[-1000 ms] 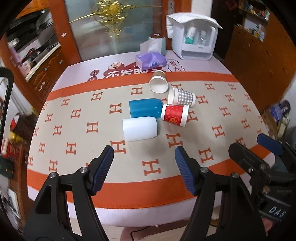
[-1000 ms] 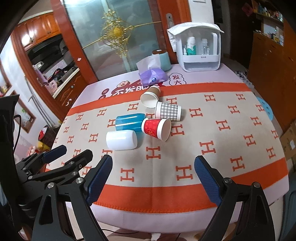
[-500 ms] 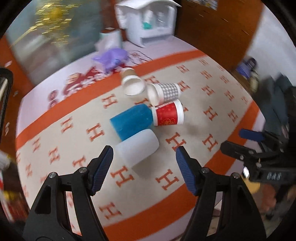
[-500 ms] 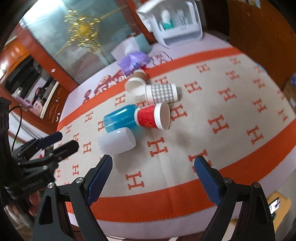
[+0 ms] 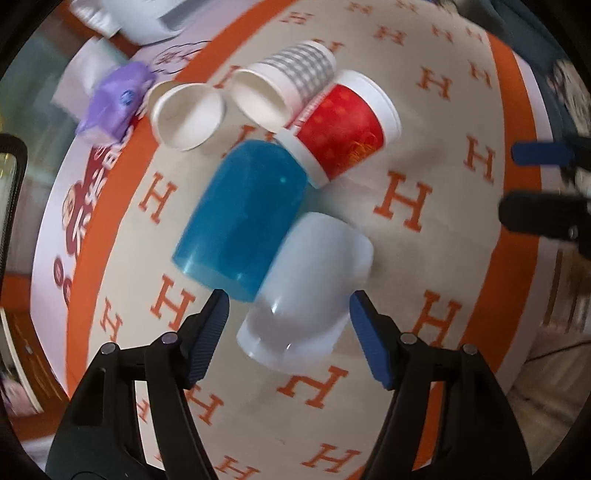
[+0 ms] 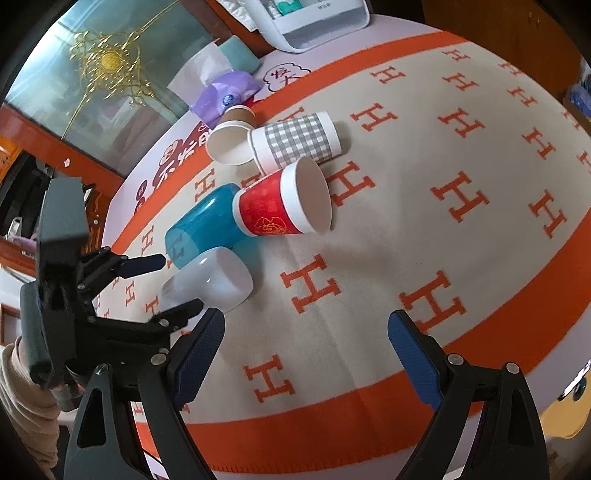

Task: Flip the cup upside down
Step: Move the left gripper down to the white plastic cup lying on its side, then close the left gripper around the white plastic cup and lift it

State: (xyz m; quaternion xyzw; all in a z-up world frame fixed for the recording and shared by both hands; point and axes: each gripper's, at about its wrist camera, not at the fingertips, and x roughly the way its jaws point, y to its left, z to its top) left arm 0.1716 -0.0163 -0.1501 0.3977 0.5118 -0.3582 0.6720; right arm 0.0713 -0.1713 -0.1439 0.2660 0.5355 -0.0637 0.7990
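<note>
Several cups lie on their sides on the H-patterned cloth. A white plastic cup [image 5: 306, 291] lies nearest my left gripper [image 5: 288, 314], which is open with its jaws on either side of the cup's open end, not touching it. Beside it lie a blue plastic cup [image 5: 243, 214], a red paper cup [image 5: 343, 122], a grey checked paper cup [image 5: 295, 74] and a brown paper cup [image 5: 186, 114]. In the right wrist view the white cup [image 6: 214, 278] sits between the left gripper's fingers [image 6: 144, 264]. My right gripper [image 6: 306, 339] is open and empty above bare cloth.
A purple tissue pack [image 6: 225, 92] and a white storage box [image 6: 314, 18] stand at the table's far side. The orange border and table edge [image 6: 332, 417] run close in front of my right gripper. Wooden cabinets surround the table.
My left gripper has moved forward and down to the white cup, which now sits between its open jaws. My right gripper has moved closer to the table and tilted.
</note>
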